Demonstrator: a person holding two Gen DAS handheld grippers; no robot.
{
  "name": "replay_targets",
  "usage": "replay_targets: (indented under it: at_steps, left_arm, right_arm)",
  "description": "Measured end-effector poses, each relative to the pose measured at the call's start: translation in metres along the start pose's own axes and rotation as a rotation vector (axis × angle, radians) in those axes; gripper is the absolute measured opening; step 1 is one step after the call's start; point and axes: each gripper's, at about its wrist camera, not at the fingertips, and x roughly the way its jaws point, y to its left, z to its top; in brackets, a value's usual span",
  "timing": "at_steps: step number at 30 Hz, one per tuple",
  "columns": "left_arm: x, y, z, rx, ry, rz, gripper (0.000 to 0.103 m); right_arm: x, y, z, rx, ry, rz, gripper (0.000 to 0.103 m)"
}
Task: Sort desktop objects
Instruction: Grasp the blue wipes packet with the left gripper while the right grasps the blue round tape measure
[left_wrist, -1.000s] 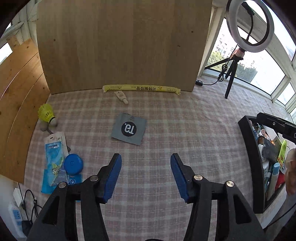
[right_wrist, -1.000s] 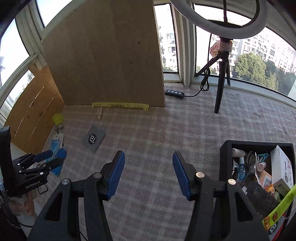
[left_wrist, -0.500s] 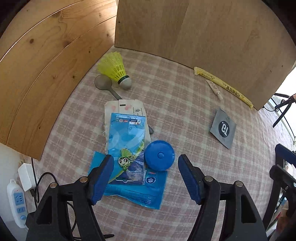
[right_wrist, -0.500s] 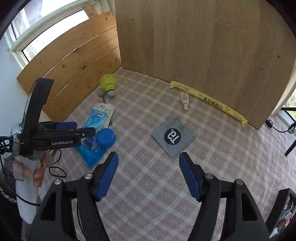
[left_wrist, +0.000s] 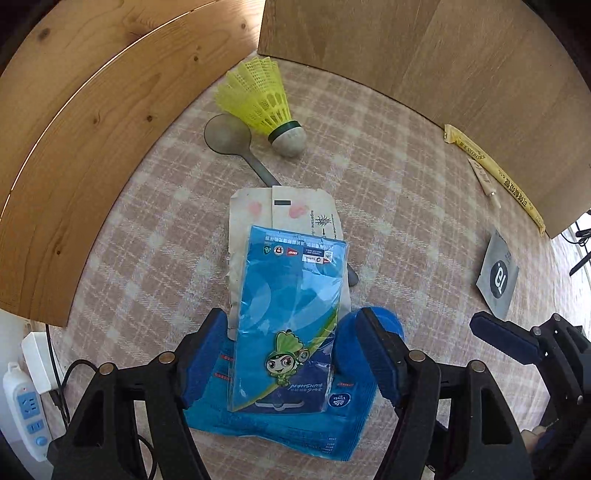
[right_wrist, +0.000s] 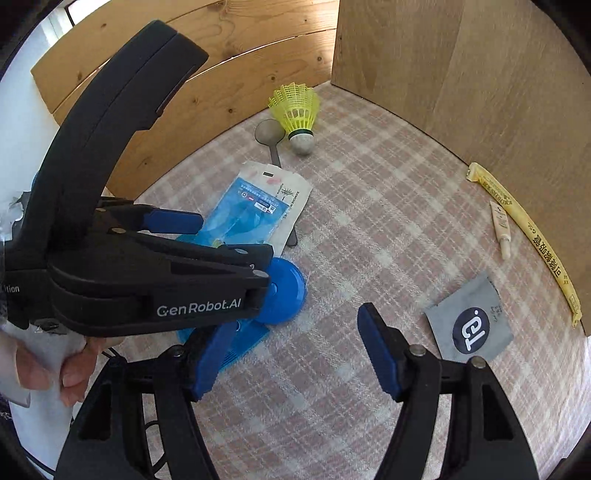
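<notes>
Sorting is at an early stage: the shuttlecock (left_wrist: 267, 101), spoon (left_wrist: 236, 146), blue packets (left_wrist: 288, 317), disc (right_wrist: 282, 295), grey sachet (right_wrist: 469, 326) and yellow strip (right_wrist: 524, 236) all lie loose on the cloth (right_wrist: 369, 229). The left gripper (left_wrist: 284, 354) is spread astride the packets at 6 o'clock, pads clear of them. The right gripper (right_wrist: 291, 354) is spread and empty, with the disc at its 11 o'clock.

Home desk setup w/ checked tablecloth (left_wrist: 406, 206), wood boards (left_wrist: 92, 110), wall power strip (left_wrist: 27, 406).
</notes>
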Motion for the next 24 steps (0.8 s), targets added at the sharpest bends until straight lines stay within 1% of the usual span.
replay_targets:
  at_steps: [5,8,10,15,17,19,24]
  left_arm:
    - [0.004,0.003,0.001,-0.032,-0.015,0.012,0.07]
    - [0.005,0.005,-0.003,-0.029,-0.021,0.029,0.069]
    - [0.007,0.007,-0.007,-0.029,-0.017,0.023,0.069]
    - [0.007,0.009,-0.016,-0.034,-0.021,0.011,0.064]
    - [0.006,0.01,-0.021,-0.031,-0.025,0.018,0.059]
    - [0.005,0.01,-0.025,-0.026,-0.03,0.024,0.057]
    - [0.001,0.016,-0.037,-0.031,-0.038,0.014,0.053]
  right_arm:
    - [0.014,0.004,0.005,-0.022,0.007,-0.004,0.067]
    - [0.022,0.006,0.006,-0.031,0.011,-0.013,0.067]
    - [0.029,0.008,0.006,-0.033,0.016,-0.011,0.067]
    - [0.042,0.017,0.009,-0.051,0.027,-0.016,0.067]
    - [0.047,0.022,0.01,-0.064,0.034,-0.016,0.067]
    - [0.047,0.024,0.011,-0.063,0.01,-0.033,0.067]
    - [0.043,0.018,0.01,-0.042,0.005,-0.025,0.066]
